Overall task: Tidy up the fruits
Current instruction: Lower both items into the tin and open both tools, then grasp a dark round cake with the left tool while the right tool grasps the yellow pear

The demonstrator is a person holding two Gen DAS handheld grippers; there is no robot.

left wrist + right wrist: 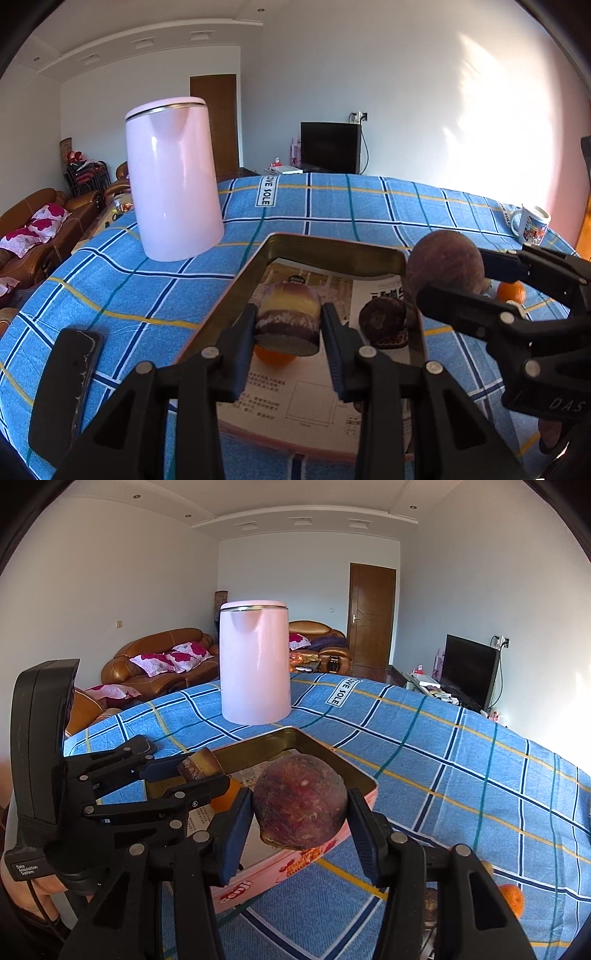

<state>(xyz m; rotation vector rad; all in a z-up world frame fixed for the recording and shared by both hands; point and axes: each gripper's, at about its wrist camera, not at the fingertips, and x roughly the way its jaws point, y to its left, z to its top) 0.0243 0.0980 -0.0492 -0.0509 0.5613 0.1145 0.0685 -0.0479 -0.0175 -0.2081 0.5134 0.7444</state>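
My left gripper (289,325) is shut on a short purple-and-yellow sugarcane piece (289,315) and holds it above the open tin box (332,248). An orange (275,359) and a dark brown round fruit (384,320) lie inside the box on its newspaper lining. My right gripper (300,818) is shut on a round purple-brown fruit (300,806) and holds it over the box's right rim (364,775). That fruit also shows in the left wrist view (445,260). Another orange (511,291) lies on the tablecloth right of the box.
A pink kettle (173,177) stands on the blue checked tablecloth (351,199) behind the box. A black phone (64,384) lies at the left front. A printed mug (530,223) stands at the far right. Sofas lie beyond the table's left edge.
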